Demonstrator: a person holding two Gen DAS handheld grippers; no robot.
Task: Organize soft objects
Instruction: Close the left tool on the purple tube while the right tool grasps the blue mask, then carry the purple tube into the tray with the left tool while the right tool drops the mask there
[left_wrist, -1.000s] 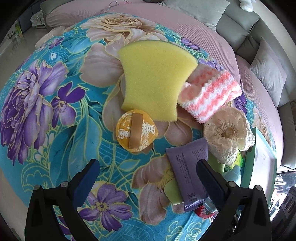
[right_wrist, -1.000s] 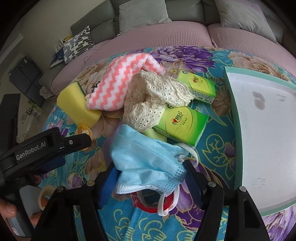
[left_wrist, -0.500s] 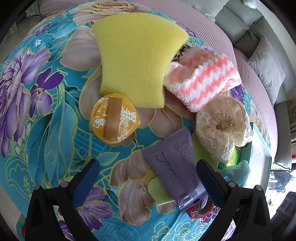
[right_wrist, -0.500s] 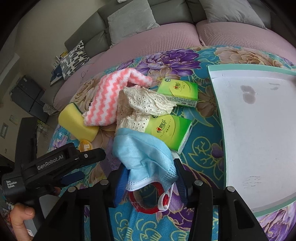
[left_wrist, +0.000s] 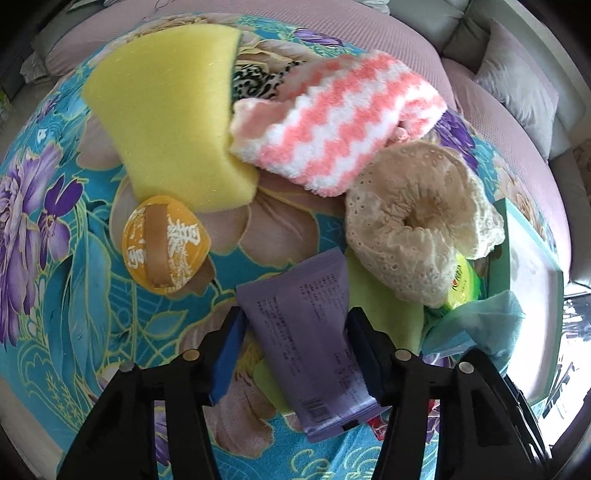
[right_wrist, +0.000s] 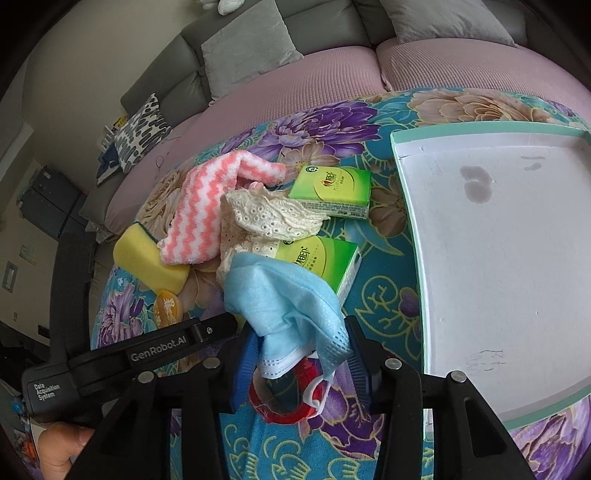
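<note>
A purple flat packet (left_wrist: 303, 325) lies on the floral cloth, and my left gripper (left_wrist: 295, 332) points down over it. Its jaws are closing with the packet between them: the right pad meets the packet's edge, while the left pad stands a sliver off. My right gripper (right_wrist: 301, 347) is shut on a bunched light-blue face mask (right_wrist: 284, 295), above a red ring (right_wrist: 280, 413). Around them lie a yellow sponge (left_wrist: 166, 110), a pink-and-white zigzag cloth (left_wrist: 332, 125), a cream lace piece (left_wrist: 413, 221) and an orange round puff (left_wrist: 166, 243).
A white tray with a green rim (right_wrist: 402, 177) lies to the right of the pile. Two green tissue packs (right_wrist: 330, 184) (right_wrist: 321, 258) sit beside the lace. A pink sofa with grey cushions (right_wrist: 251, 48) curves behind. A hand (right_wrist: 59, 450) holds the left gripper's body.
My left gripper came down and forward over the purple packet, and its jaws narrowed around it. My right gripper's jaws closed on the blue mask, which is now bunched up.
</note>
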